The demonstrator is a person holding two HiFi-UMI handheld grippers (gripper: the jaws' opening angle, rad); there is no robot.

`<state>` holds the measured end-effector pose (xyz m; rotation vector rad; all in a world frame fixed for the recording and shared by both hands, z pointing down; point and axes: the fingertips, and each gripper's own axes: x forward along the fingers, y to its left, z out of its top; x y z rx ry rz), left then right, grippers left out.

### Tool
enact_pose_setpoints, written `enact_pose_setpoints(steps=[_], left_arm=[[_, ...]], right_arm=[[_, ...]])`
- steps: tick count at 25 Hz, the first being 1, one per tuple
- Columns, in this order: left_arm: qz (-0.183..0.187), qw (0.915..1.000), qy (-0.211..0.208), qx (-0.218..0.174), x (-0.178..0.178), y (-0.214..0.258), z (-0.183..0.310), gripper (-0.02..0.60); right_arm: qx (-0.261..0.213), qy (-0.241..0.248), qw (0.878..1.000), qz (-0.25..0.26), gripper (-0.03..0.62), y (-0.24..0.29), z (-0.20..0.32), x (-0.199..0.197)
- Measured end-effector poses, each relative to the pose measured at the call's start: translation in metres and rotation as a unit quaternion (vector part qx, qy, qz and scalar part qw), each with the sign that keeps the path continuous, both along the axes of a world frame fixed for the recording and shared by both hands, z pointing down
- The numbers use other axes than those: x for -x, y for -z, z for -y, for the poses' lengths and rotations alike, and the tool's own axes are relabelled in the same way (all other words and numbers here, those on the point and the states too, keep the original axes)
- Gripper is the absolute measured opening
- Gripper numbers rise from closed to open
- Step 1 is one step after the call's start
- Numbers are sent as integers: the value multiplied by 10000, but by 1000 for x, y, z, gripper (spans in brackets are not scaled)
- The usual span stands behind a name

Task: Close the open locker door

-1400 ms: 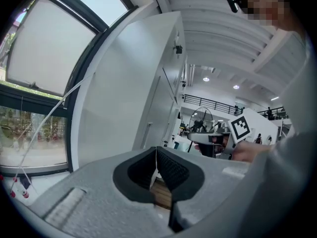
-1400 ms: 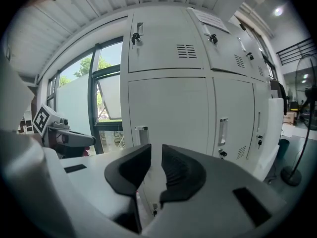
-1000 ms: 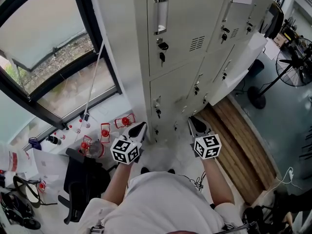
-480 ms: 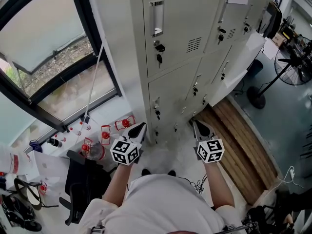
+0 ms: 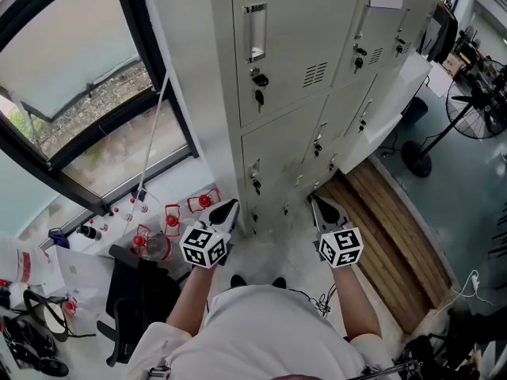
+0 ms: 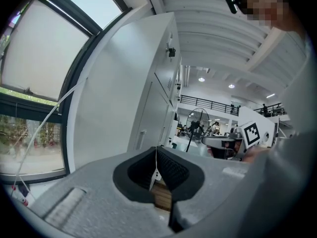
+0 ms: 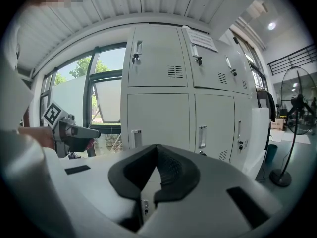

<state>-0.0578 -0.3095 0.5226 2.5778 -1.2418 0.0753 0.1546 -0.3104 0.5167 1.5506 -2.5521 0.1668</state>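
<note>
Against the frame one second earlier, the right gripper (image 7: 156, 150) has gone from slightly parted jaws to jaws fully together, with nothing between them. It has also drifted a little toward the person and to the right in the head view. The left gripper (image 6: 156, 150) has not moved, and its pads meet at the tip with nothing held.

The open locker door (image 5: 392, 101) has not changed. It stands swung outward at the right end of the locker bank (image 5: 293, 54), well apart from both grippers. It appears to belong to the lower row, though its hinge side is not clearly seen.

A strip of wooden planks (image 5: 388, 236) lies on the floor between the right gripper and the door. A standing fan (image 5: 475, 101) is beyond the door. Keys (image 5: 261, 95) hang in the nearest upper lock. Red-capped items (image 5: 170, 216) lie below the window (image 5: 71, 77).
</note>
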Motion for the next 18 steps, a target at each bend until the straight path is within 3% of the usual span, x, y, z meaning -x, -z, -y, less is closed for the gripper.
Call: enact_pose_setpoints(steps=[18], left_arm=[[0, 10000, -20, 2, 1, 0, 7, 17]], right_arm=[[52, 42, 9999, 84, 3, -2, 7, 4]])
